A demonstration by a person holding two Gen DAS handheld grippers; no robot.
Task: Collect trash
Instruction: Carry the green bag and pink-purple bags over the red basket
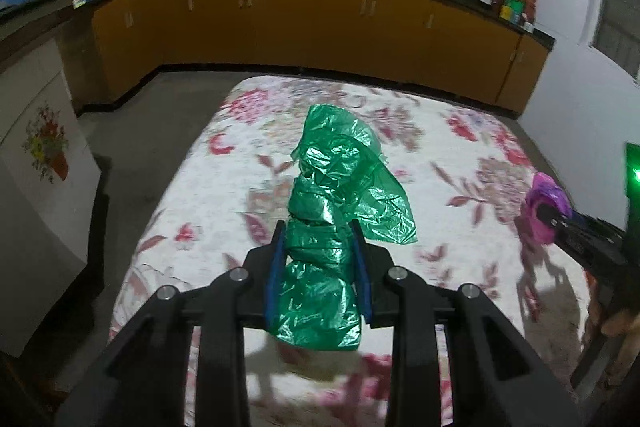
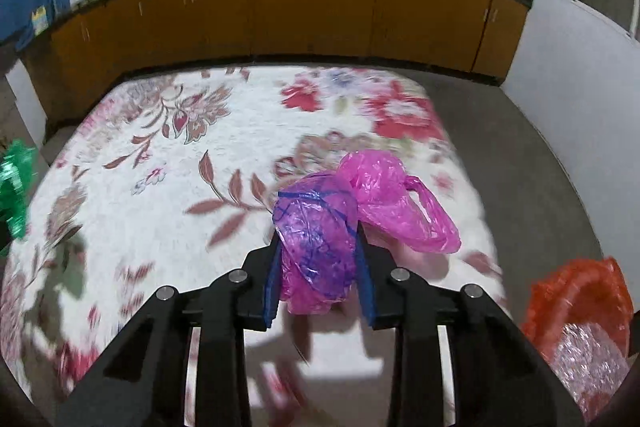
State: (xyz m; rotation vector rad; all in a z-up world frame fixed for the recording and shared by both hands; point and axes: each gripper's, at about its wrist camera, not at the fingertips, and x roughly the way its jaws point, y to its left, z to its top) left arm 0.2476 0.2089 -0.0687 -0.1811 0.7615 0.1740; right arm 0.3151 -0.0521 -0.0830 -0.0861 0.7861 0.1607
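A bed with a flowered cover (image 1: 224, 195) carries nothing readable; no writing shows on any bag. The left gripper (image 1: 320, 227) is clamped on a crumpled green bag (image 1: 324, 267), held above the bed's middle. The right gripper (image 2: 318, 235) pinches a pink bag (image 2: 320, 247) over the right edge. An orange bag (image 2: 576, 299) sits beside that edge.

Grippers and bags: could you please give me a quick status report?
Left gripper shut on green bag. Right gripper shut on pink bag. Both bags lifted above the floral cloth. Orange bag at right, nothing in the way.
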